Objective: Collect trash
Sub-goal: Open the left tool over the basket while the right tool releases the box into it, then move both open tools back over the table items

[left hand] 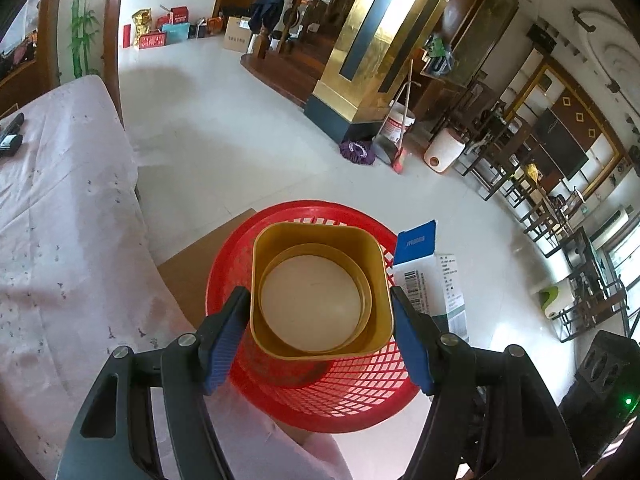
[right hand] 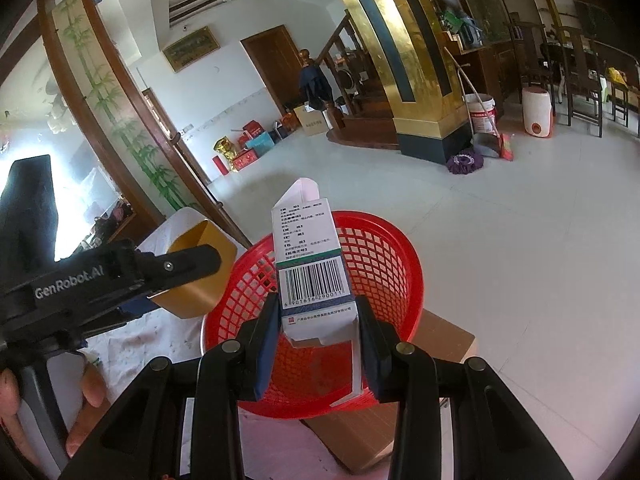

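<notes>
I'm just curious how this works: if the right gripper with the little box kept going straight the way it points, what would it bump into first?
Most likely the red basket. The right gripper, shut on the box, points down into its open mouth, so the box should meet the mesh inside first, though depth is hard to judge.

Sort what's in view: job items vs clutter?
Job: gold cup in left tongs; barcoded carton in right tongs; red basket.
Clutter: white bucket, purple mop head, cardboard sheet.
</notes>
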`<state>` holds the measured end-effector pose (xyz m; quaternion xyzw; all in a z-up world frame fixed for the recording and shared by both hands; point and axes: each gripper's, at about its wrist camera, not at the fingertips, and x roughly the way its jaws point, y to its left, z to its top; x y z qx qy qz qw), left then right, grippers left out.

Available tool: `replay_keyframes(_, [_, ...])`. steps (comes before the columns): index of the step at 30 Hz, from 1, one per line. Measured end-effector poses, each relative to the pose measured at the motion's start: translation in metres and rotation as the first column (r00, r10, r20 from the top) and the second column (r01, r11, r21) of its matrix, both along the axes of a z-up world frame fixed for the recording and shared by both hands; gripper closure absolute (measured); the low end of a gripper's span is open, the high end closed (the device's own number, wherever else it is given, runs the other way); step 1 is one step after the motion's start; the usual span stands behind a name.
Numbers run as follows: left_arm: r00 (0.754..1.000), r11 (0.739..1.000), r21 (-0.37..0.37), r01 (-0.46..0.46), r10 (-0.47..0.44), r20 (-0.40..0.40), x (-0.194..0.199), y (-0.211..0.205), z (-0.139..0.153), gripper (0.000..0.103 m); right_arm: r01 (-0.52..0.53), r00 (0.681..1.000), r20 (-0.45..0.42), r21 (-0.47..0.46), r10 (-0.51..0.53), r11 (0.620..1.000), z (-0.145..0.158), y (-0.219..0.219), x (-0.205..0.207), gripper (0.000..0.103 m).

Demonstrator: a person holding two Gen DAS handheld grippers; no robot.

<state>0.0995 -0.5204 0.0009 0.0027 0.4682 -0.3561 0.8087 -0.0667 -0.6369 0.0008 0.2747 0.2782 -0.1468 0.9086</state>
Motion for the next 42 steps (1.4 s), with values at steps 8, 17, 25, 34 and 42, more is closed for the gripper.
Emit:
replay_keyframes(8, [0.999,1.000,-0.002,0.002,-0.002,-0.032,0.011,-0.004,-0.007,0.035,0.006,1.000,-0.014,-0.007,-0.006,1.000,-0.003,-0.002,0.006,0.064])
replay_keyframes(17, [0.998,1.000,-0.006,0.004,-0.005,-0.066,0.018,-0.002,-0.010,0.035,0.002,1.000,-0.026,0.000,-0.002,1.000,-0.007,0.001,0.010,0.062])
replay_keyframes(25, [0.997,0.996,-0.087,0.015,-0.022,-0.071,0.008,0.018,0.012,0.026,0.016,1.000,-0.001,0.018,-0.016,1.000,0.002,0.003,0.002,0.041])
replay_keyframes(34, [0.999,0.983,-0.180,-0.042,0.045,0.016,-0.034,0.102,0.064,0.019,-0.049,0.995,0.088,-0.025,0.051,0.999,0.045,0.052,-0.022,0.030])
replay_keyframes(42, [0.949,0.948,-0.200,-0.248,0.279,0.147,-0.089,0.249,0.092,0.019,-0.217,0.960,0.172,-0.035,0.220,0.975,0.078,0.138,-0.028,0.022])
